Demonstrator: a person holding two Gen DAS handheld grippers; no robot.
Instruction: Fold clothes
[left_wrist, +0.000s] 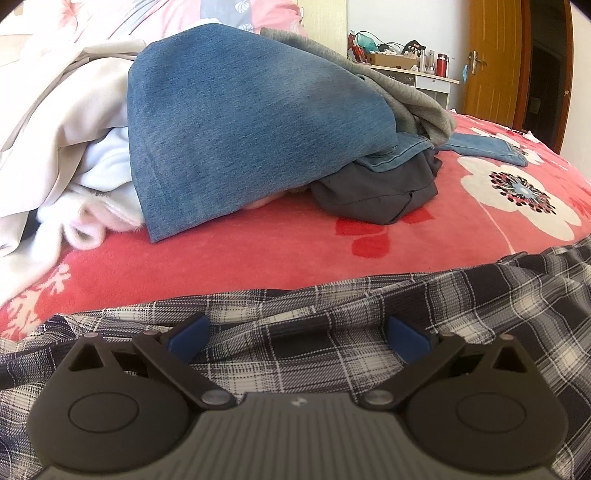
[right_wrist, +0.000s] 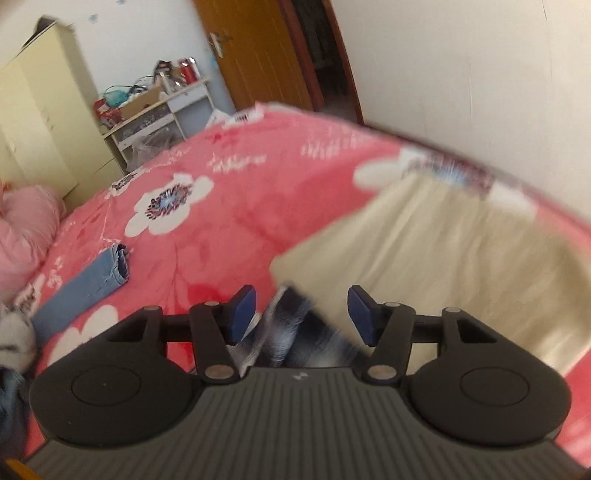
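A black-and-white plaid shirt lies spread on the red flowered bedcover, right under my left gripper. That gripper is open wide, its blue pads standing apart above the cloth. In the right wrist view a bunched strip of the same plaid cloth hangs between the fingers of my right gripper. Its blue pads stand clear of the cloth on both sides, so it is open. A folded cream garment lies just beyond it.
A heap of clothes sits ahead of the left gripper: blue jeans, a dark grey garment, a light grey top and white cloth. A jeans leg stretches over the bedcover. A cluttered white desk and a wooden door stand behind.
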